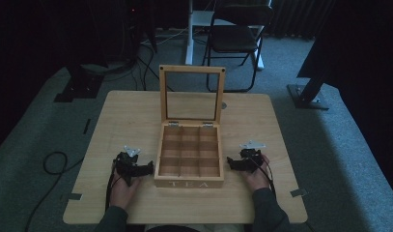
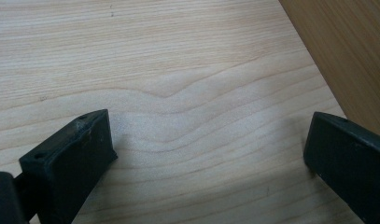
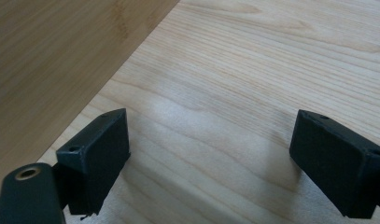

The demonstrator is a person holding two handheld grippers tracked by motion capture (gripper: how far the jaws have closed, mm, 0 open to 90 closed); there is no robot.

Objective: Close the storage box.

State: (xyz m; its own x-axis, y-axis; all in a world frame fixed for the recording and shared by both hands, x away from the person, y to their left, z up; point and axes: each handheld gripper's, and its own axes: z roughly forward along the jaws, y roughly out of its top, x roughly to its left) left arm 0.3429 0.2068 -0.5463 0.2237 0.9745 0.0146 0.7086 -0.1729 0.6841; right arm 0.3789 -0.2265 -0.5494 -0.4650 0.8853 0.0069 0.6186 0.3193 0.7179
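Centrally, tea box (image 1: 189, 182) (lid (image 1: 191, 94) upright) shows bare wooden compartments (image 1: 189, 152).

The table (image 1: 131, 111) has a pale wood-grain top with a smooth, matt finish; the grain runs in wavy bands, clearly seen in the left gripper view (image 2: 187, 70). The tea box (image 1: 189, 182), at the middle of the table toward its near edge, is of light brown wood, matt, with fine straight grain on its side wall (image 3: 47, 60). Its lid (image 1: 191, 70) is a wooden frame around a clear glossy pane, fixed by two small bright metal hinges (image 1: 173, 124).

The left gripper (image 2: 204, 154) and right gripper (image 3: 208, 154) have jaws of black matt plastic, slightly scuffed at the edges. Each carries a grey plate (image 1: 132, 150) with a dull sheen.
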